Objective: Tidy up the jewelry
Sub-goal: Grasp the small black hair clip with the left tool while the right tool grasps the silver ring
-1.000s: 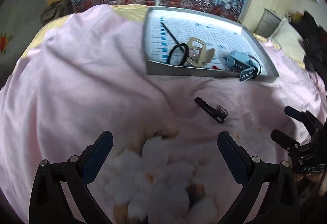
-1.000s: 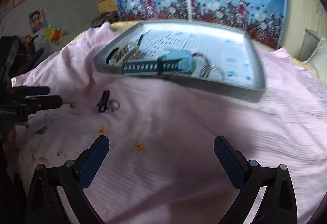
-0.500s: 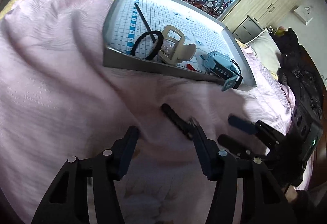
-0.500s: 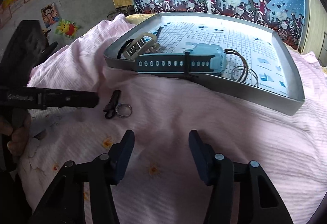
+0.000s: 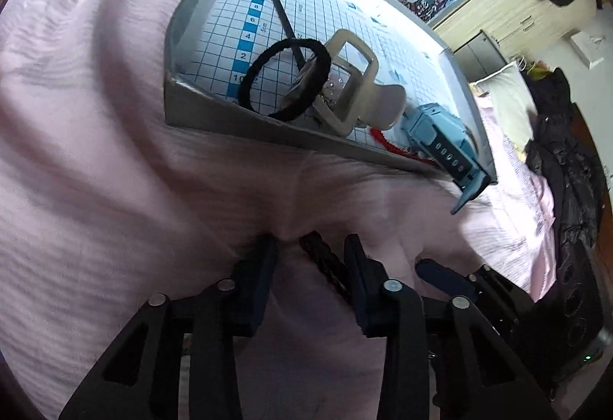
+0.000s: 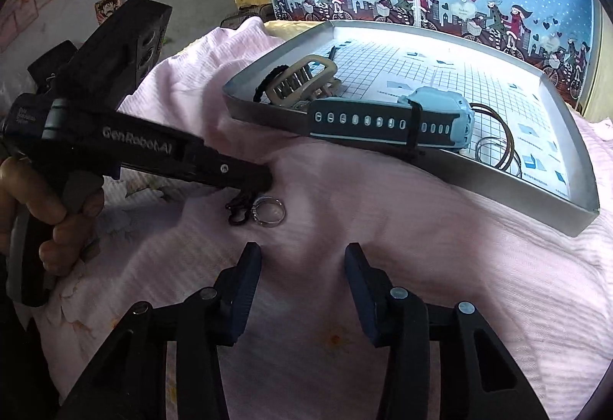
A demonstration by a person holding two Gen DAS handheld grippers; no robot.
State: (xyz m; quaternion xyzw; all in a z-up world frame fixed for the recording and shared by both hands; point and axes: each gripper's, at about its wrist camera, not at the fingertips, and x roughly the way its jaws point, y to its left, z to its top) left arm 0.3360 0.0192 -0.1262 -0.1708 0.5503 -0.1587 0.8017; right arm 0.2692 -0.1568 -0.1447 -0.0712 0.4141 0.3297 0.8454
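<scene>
**Left claw down on the black clip, ring sitting right beside it**

We're working over the pink bedspread [image 6: 383, 213], with the grey tray [image 6: 498, 182] lying toward its far edge. Our left gripper [image 5: 310, 247] is pressing its tips into the fabric, jaws only partly apart, and the little black hair clip [image 5: 323, 261] is lying between them, close against the right finger. We can't tell whether the pads are actually pinching it, since there's a visible gap on the other side. From the right wrist view, that same left gripper [image 6: 264, 177] is coming in from the left with a hand [image 6: 42, 213] wrapped around its handle, and the clip [image 6: 238, 210] is poking out just under its tip. A silver ring [image 6: 270, 215] is lying on the bedspread touching or just beside the clip.

Our right gripper [image 6: 302, 259] is hovering near the bedspread's near edge with its jaws apart and nothing between them, near the ring.

Inside the tray we're seeing a black hair tie [image 5: 285, 79], a beige claw clip [image 5: 352, 87] sitting against it, and a blue watch [image 6: 387, 119] whose strap is hanging over the tray's near rim. A couple of thin bangles [image 6: 498, 148] are lying behind the watch, and something red [image 5: 387, 144] is next to the watch in the left wrist view.
</scene>
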